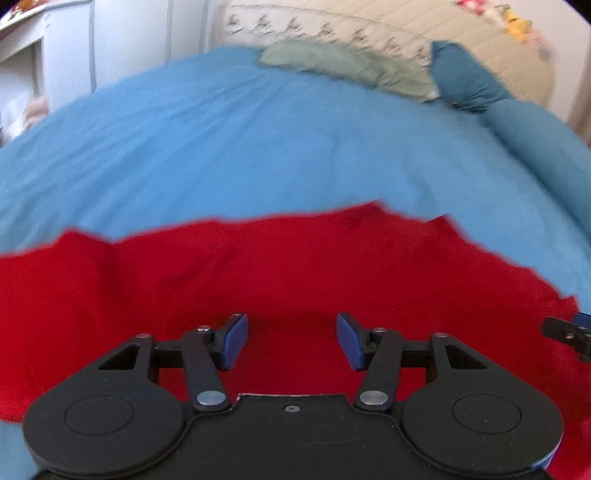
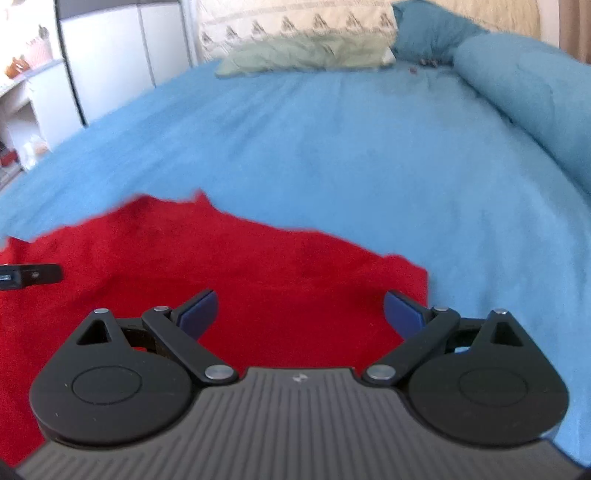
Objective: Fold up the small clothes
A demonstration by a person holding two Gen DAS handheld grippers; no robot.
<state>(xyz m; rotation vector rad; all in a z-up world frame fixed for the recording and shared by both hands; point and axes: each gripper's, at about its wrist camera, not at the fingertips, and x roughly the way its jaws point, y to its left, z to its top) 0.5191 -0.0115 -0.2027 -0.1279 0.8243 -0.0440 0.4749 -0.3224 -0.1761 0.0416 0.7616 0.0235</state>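
Lying spread on blue bedspread (image 1: 258, 147): one red garment (image 1: 258, 266), wrinkled. Two claws over it, both holding nothing. Left claw (image 1: 291, 339) jaws parted moderately; right claw (image 2: 299, 314) spread wider. Two pillows at far end: one green (image 2: 295, 55), one teal (image 2: 428, 33).

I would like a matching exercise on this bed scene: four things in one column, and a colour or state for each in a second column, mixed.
Things:
1. garment
2. bedcover
3. flat pillow
4. right claw

Descriptions:
a. pale green
b. open, empty
c. red
d. light blue

Pairs: 1-c, 2-d, 3-a, 4-b
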